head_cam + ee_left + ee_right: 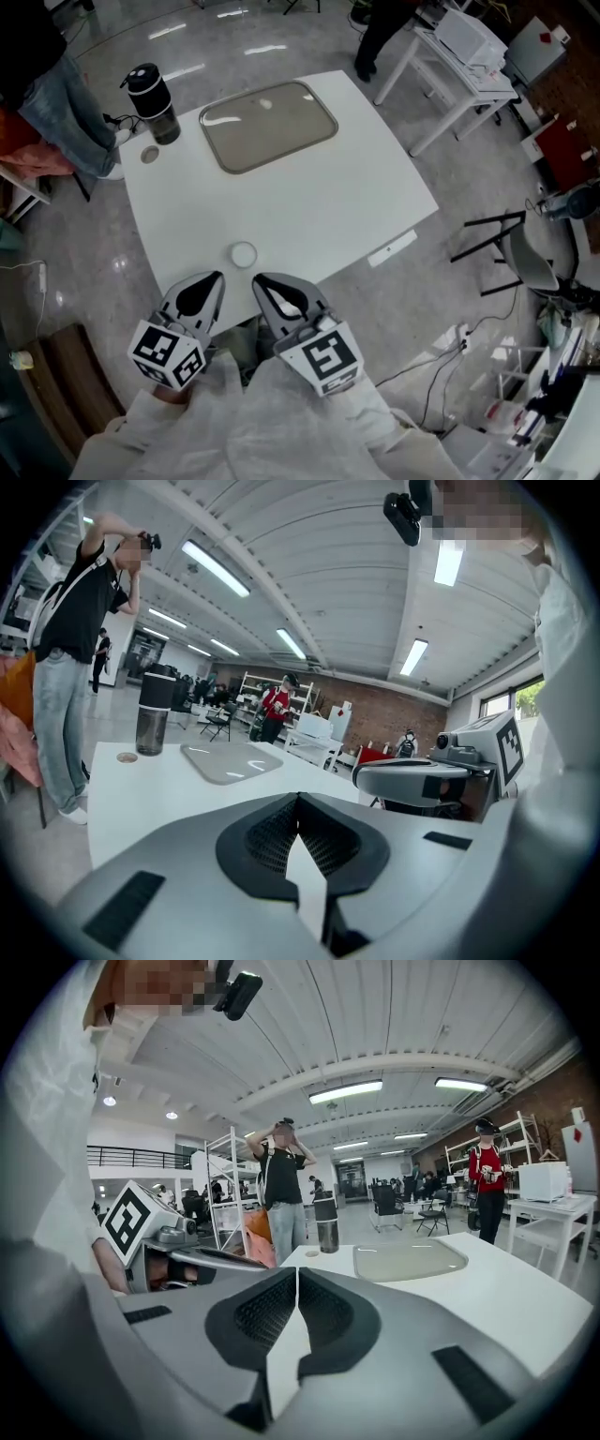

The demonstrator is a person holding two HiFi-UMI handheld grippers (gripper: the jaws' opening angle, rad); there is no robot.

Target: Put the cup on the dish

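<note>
A dark lidded cup [153, 103] [155, 714] [327, 1222] stands upright at the far left corner of the white table [328, 206]. To its right lies a flat grey rectangular dish [267, 125] [230, 761] [408, 1262] with nothing on it. My left gripper [214, 279] [298, 801] and right gripper [262, 281] [296, 1271] hover side by side at the table's near edge, far from the cup. Both are shut, with nothing between their jaws.
A small white disc [243, 253] lies on the table just beyond the gripper tips. A small brownish disc [150, 155] sits beside the cup. A person in jeans [66, 112] stands at the table's left. White tables [459, 66] and a chair [520, 253] stand to the right.
</note>
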